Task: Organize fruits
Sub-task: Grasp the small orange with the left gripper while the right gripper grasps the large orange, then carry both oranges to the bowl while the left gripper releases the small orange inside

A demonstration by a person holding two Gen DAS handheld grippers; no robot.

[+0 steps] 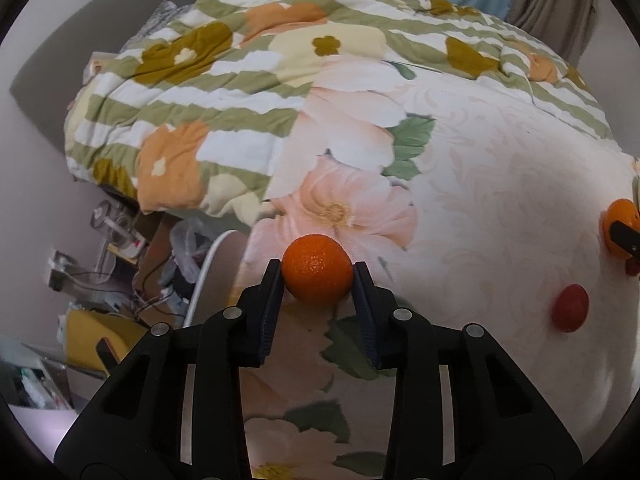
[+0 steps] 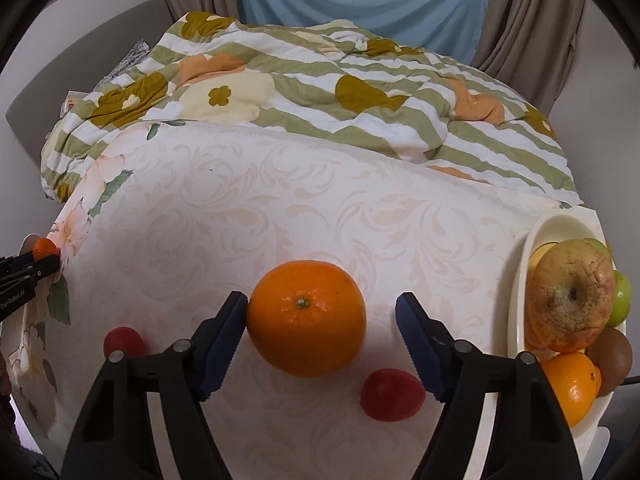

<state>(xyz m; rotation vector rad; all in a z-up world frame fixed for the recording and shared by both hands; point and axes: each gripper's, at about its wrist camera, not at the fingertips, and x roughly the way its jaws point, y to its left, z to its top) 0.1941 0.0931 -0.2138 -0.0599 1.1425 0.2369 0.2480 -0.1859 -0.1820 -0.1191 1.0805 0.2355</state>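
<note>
a wide bed sheet, cream with pale scrollwork and pink printed flowers (image 2: pixel 248 200), carries everything here, and a rumpled quilt in green and white stripes with orange and mustard blossoms (image 2: pixel 360 92) is heaped along its far side. at the right edge sits a long cream oval fruit dish (image 2: pixel 532 248), and it's well stocked: a big blotchy yellow-red apple (image 2: pixel 570 304) on top, a green apple (image 2: pixel 622 298) tucked behind it, a brown kiwi (image 2: pixel 610 356) to the right and a glossy orange (image 2: pixel 570 388) at the near end. out on the sheet, the right gripper (image 2: pixel 322 322) straddles a large round orange with its green stem button up (image 2: pixel 306 318); the left finger (image 2: pixel 226 328) touches the peel, the other finger stands clear, so the jaws are part open and nothing is gripped. two small red fruits lie nearby, one just below the orange (image 2: pixel 392 394), one to the left (image 2: pixel 122 340). over at the sheet's left edge, the left gripper (image 1: pixel 318 280) is clamped tight on a small bright mandarin (image 1: pixel 316 270), both pads pressing its sides.
</note>
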